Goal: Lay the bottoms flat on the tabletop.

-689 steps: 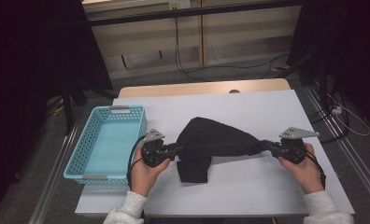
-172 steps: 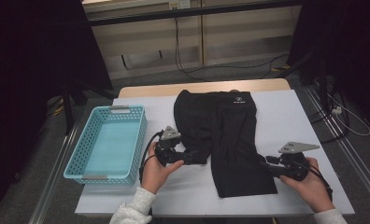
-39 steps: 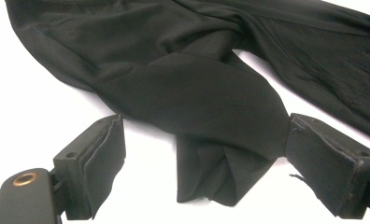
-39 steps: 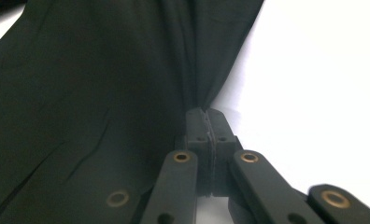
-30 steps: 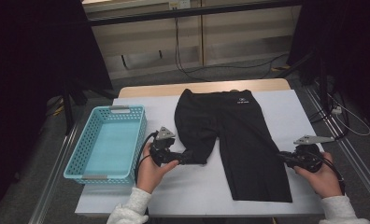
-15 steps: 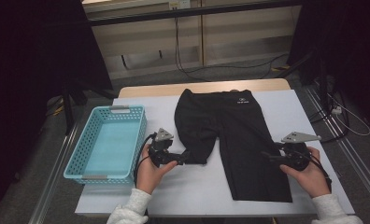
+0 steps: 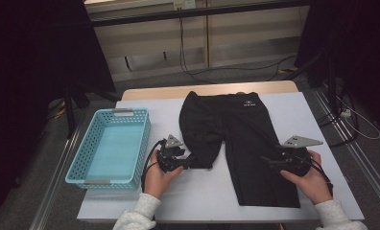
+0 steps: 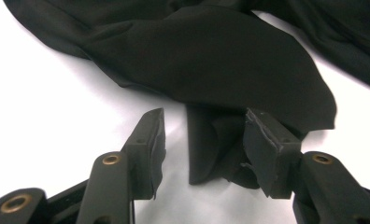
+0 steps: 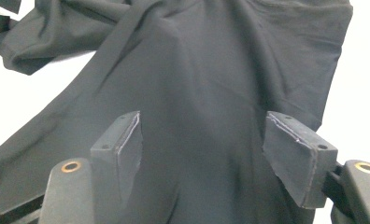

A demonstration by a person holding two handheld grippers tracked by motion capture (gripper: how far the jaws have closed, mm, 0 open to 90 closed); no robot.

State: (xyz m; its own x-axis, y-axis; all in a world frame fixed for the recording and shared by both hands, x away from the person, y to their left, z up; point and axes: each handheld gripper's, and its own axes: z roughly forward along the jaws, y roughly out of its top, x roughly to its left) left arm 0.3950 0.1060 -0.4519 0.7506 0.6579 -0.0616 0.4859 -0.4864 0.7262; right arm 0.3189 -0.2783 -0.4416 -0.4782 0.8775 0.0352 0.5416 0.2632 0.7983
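Two grippers work at a pair of black trousers (image 7: pixel 241 139) spread on the white table (image 7: pixel 322 124), and the change since the frame half a second ago lies on the person's right: the right gripper (image 7: pixel 269 162) has slid inward from the outer edge of the long leg and now sits over the fabric of that leg. A second ago it was farther out again, at the leg's outer seam. The left gripper (image 7: pixel 190 163) has stayed where it was, at the folded end of the short-looking leg, and the garment has kept its layout over the last second.

In the left gripper view the jaws stand apart, with a small doubled flap of the trousers (image 8: pixel 220 144) lying between them and against the right-hand pad (image 8: pixel 267 149); the other pad (image 8: pixel 148 147) is clear of the cloth, over bare table. In the right gripper view the jaws are wide apart above the smooth leg fabric (image 9: pixel 202 107), holding nothing.

The trousers lie flat in the middle of the table, waistband at the far edge with a small white logo (image 7: pixel 248 101) near it. The leg on the person's right runs straight down to the near edge; the other is folded back on itself, ending in a rumpled bunch near the left gripper. A light blue basket (image 7: pixel 113 143) stands just left of the garment, apart from it
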